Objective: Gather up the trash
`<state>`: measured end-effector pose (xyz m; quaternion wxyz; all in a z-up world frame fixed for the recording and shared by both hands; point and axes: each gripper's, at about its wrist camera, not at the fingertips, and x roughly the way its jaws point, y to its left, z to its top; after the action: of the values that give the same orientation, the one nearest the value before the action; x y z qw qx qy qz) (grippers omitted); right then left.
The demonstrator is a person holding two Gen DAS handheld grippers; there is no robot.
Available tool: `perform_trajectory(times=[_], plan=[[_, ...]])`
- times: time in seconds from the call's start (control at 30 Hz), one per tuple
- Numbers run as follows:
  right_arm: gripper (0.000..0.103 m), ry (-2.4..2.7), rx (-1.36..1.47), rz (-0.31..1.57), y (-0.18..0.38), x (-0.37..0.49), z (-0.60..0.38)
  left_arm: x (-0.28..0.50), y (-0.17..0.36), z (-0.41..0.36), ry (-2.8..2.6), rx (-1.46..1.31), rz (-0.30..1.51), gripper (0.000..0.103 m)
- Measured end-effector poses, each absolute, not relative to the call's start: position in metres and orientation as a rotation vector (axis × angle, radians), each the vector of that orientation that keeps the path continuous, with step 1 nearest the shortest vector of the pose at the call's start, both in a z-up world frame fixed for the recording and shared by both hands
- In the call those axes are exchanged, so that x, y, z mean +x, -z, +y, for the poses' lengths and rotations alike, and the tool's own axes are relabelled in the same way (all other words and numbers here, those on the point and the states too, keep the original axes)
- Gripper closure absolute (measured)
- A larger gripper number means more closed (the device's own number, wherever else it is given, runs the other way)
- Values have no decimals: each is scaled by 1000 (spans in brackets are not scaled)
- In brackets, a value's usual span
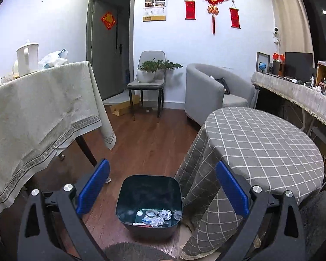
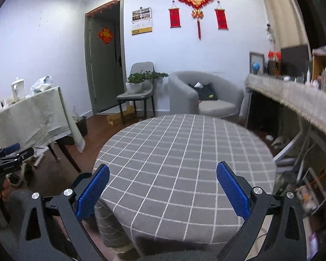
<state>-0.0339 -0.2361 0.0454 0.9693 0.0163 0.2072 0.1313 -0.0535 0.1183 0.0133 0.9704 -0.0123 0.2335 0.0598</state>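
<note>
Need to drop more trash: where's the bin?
In the left wrist view, the bin sits on the floor, bottom centre, against the checkered round table.

the left tongs [image 1: 161,187] hung spread wide above the open dark bin [image 1: 149,202], its mouth unblocked, crumpled trash [image 1: 157,216] low inside. the checked round bench [image 1: 260,150] crowded the bin's right side; the draped bench [image 1: 39,108] and its leg [image 1: 85,150] stood left. bare wood floor [image 1: 145,139] ran between them.
</note>
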Motion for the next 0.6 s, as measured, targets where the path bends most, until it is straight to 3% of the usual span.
perform_trajectory(times=[0.6], plan=[[3, -371, 74, 425, -43, -38, -237, -59, -4, 111, -128, -4, 515, 3]])
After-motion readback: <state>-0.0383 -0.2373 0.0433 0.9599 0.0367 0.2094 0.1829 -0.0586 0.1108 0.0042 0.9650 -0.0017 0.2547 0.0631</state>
